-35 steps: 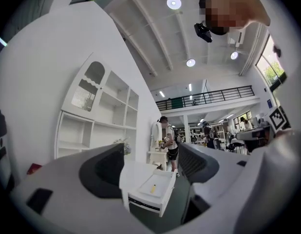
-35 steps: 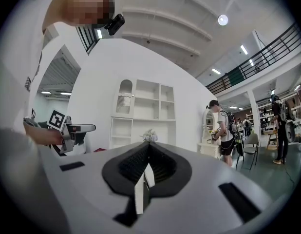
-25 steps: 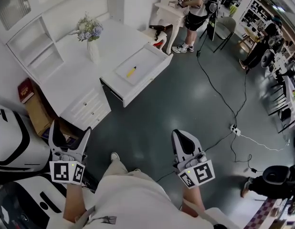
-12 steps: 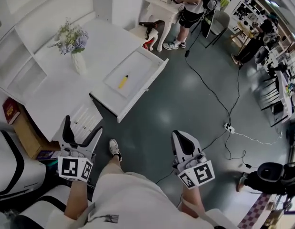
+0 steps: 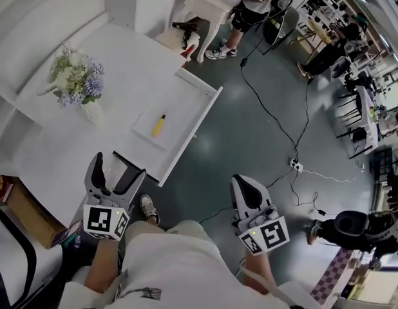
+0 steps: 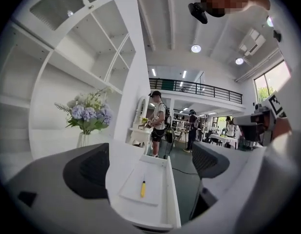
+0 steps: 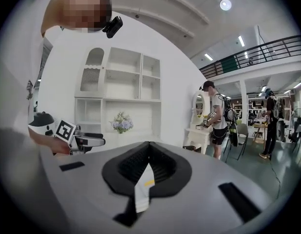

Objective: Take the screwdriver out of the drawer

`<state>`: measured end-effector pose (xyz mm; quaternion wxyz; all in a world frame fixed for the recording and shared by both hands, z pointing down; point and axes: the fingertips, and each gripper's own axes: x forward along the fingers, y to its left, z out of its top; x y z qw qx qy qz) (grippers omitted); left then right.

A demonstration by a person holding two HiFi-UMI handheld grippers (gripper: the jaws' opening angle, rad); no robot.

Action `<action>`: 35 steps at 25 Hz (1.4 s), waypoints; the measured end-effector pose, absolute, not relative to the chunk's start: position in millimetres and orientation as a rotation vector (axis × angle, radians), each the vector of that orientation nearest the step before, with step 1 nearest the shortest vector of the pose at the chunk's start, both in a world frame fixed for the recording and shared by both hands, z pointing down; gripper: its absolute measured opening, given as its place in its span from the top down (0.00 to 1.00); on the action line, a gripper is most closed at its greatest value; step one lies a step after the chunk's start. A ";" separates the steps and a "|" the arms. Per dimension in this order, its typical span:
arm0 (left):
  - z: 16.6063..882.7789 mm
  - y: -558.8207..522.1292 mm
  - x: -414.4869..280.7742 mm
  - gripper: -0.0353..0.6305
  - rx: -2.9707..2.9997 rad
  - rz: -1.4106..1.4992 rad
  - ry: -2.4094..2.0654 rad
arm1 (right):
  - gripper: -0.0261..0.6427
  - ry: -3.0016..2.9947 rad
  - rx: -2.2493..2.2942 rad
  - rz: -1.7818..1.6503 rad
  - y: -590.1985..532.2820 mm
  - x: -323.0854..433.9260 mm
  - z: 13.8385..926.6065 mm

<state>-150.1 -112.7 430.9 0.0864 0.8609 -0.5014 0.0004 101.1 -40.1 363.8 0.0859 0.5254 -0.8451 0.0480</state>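
yellow screwdriver [image 5: 159, 125] lying in open drawer [image 5: 198, 124], 12 o'clock from left gripper [image 5: 116, 167]; its jaws wide apart, empty; right gripper [image 5: 242, 184] pinched together, holding nothing

You saw bright, even ceiling light [image 7: 225, 4], glare on the floor [image 5: 205, 145], and dark fisheye corners in both gripper views.

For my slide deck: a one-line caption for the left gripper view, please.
Open left gripper faces a yellow screwdriver lying in the open white drawer.
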 end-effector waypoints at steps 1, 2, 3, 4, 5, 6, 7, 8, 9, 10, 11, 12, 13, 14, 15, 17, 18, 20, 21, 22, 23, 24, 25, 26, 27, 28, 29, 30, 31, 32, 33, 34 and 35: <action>436.5 -122.6 -148.2 0.18 2.568 0.012 -1.477 | 0.95 -2.504 1.576 0.147 -46.0 102.4 366.5; 442.3 -133.4 -145.4 0.18 2.570 0.024 -1.459 | 0.95 -2.491 1.589 0.151 -52.7 104.6 369.1; 448.3 -144.7 -141.7 0.18 2.572 0.037 -1.439 | 0.95 -2.478 1.603 0.157 -60.1 107.5 371.4; 454.4 -155.8 -137.0 0.18 2.574 0.050 -1.417 | 0.95 -2.467 1.619 0.163 -67.6 111.0 373.3; 461.0 -166.1 -131.6 0.18 2.574 0.066 -1.394 | 0.95 -2.457 1.635 0.169 -75.0 114.9 374.8; 468.2 -175.5 -125.6 0.18 2.569 0.085 -1.371 | 0.95 -2.451 1.649 0.176 -81.7 119.2 375.8; 476.1 -183.9 -119.2 0.18 2.559 0.104 -1.350 | 0.95 -2.447 1.660 0.184 -87.9 123.6 376.6; 484.8 -191.7 -112.6 0.18 2.544 0.124 -1.333 | 0.95 -2.446 1.667 0.189 -94.1 128.0 377.2; 494.3 -199.6 -105.9 0.18 2.527 0.146 -1.320 | 0.95 -2.449 1.668 0.192 -100.6 132.4 377.7; 504.5 -207.8 -99.1 0.18 2.511 0.173 -1.311 | 0.95 -2.456 1.667 0.193 -107.7 136.7 378.3; 515.3 -216.1 -92.2 0.18 2.498 0.207 -1.304 | 0.95 -2.465 1.664 0.192 -115.1 141.3 379.2; 526.6 -224.0 -85.2 0.18 2.489 0.246 -1.297 | 0.95 -2.476 1.660 0.192 -122.3 146.3 380.4; 538.3 -231.5 -78.1 0.18 2.481 0.290 -1.290 | 0.95 -2.488 1.657 0.196 -129.5 151.9 382.1; 550.7 -238.9 -71.1 0.18 2.473 0.338 -1.280 | 0.95 -2.500 1.655 0.206 -136.8 157.7 384.0; 564.0 -245.8 -64.0 0.18 2.465 0.391 -1.267 | 0.95 -2.512 1.652 0.219 -144.0 163.6 385.7; 592.9 -256.8 -49.4 0.18 2.450 0.507 -1.230 | 0.95 -2.532 1.642 0.242 -157.3 175.1 388.8; 607.8 -262.3 -42.9 0.18 2.441 0.564 -1.210 | 0.95 -2.538 1.635 0.252 -163.7 180.7 391.7; 636.7 -277.1 -33.8 0.18 2.415 0.671 -1.187 | 0.95 -2.544 1.618 0.280 -176.4 190.3 399.7; 650.9 -285.5 -30.8 0.18 2.396 0.717 -1.180 | 0.95 -2.545 1.607 0.293 -181.1 194.2 403.8; 665.0 -293.3 -28.3 0.18 2.372 0.758 -1.174 | 0.95 -2.543 1.593 0.303 -184.2 197.8 407.6; 679.1 -300.2 -26.6 0.18 2.346 0.796 -1.169 | 0.95 -2.537 1.578 0.311 -186.2 201.5 411.3; 693.0 -306.5 -25.7 0.19 2.322 0.836 -1.166 | 0.95 -2.531 1.564 0.320 -187.7 205.2 414.9; 706.7 -312.4 -25.3 0.19 2.301 0.879 -1.162 | 0.95 -2.526 1.553 0.332 -189.0 209.1 419.1; 720.1 -318.0 -24.9 0.20 2.283 0.923 -1.157 | 0.95 -2.521 1.545 0.347 -190.1 213.3 423.9; 733.2 -323.1 -24.0 0.21 2.266 0.962 -1.149 | 0.95 -2.515 1.539 0.362 -190.9 217.8 429.3; 745.6 -327.6 -22.6 0.23 2.249 0.993 -1.139 | 0.95 -2.508 1.535 0.377 -191.7 222.2 434.7; 756.1 -331.6 -20.3 0.24 2.231 1.015 -1.126 | 0.95 -2.501 1.531 0.390 -192.4 226.4 439.5; 764.0 -335.4 -17.3 0.26 2.216 1.028 -1.115 | 0.95 -2.494 1.526 0.402 -192.9 230.3 443.6; 770.3 -339.4 -13.8 0.27 2.205 1.038 -1.105 | 0.95 -2.489 1.520 0.414 -193.4 233.7 446.9; 776.2 -343.8 -10.5 0.29 2.203 1.052 -1.097 | 0.95 -2.486 1.514 0.427 -193.8 236.4 449.9; 782.2 -348.4 -7.9 0.31 2.205 1.074 -1.090 | 0.95 -2.485 1.508 0.441 -194.1 238.1 453.1; 787.9 -352.5 -6.2 0.34 2.203 1.106 -1.081 | 0.95 -2.484 1.502 0.455 -194.2 239.0 456.3; 792.6 -356.1 -5.0 0.36 2.194 1.139 -1.070 | 0.95 -2.483 1.496 0.468 -194.4 239.3 459.5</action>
